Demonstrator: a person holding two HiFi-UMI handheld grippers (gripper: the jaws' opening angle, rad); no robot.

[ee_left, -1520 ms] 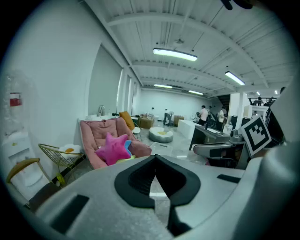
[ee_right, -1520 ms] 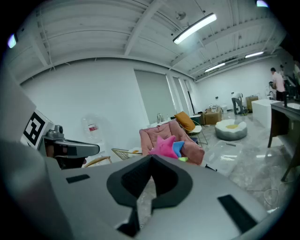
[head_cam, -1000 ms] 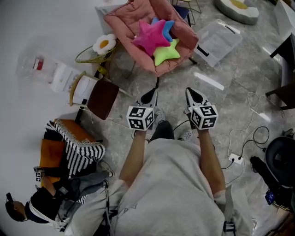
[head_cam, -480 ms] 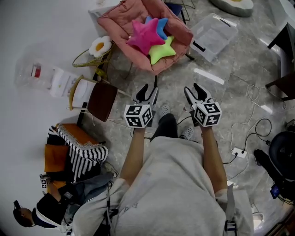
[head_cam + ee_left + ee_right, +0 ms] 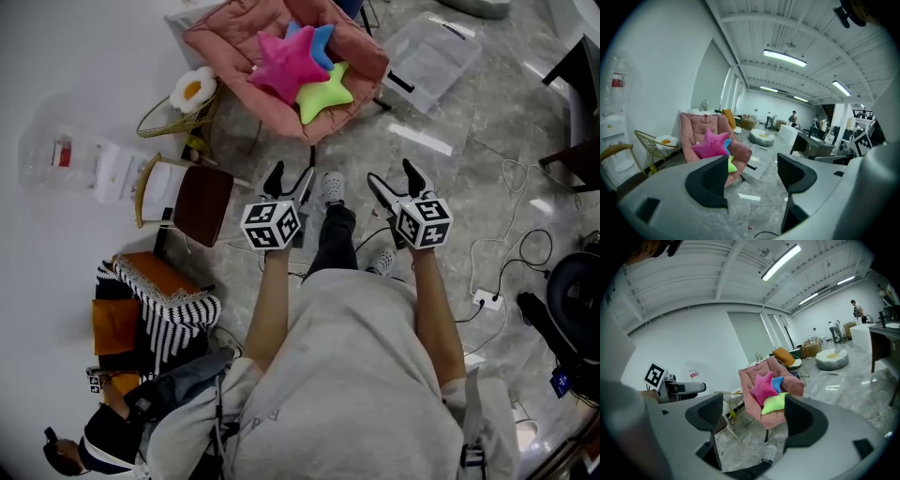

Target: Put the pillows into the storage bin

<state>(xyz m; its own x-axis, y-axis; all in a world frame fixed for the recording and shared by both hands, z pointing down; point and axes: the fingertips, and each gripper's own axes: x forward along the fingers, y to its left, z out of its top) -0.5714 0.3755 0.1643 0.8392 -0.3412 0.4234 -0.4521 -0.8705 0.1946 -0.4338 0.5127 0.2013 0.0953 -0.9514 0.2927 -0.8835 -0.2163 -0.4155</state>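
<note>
Opening just now, the left gripper [image 5: 291, 178] and right gripper [image 5: 392, 178] hold their jaws wide apart with nothing between them, side by side over the grey floor [image 5: 469, 122]. Ahead, well apart from both, three star pillows [image 5: 281, 64] lie piled in the pink chair [image 5: 361, 52], the clear storage bin [image 5: 431, 61] just beside it.

I am logging the pillows [image 5: 292, 67] lying together in the armchair [image 5: 367, 58] ahead; the storage bin [image 5: 433, 61] sitting right of it; a wire chair [image 5: 155, 117] standing left of it, a cushion [image 5: 190, 89] lying on its seat; left gripper [image 5: 291, 173] and right gripper [image 5: 392, 175] hovering side by side, nearer me.
</note>
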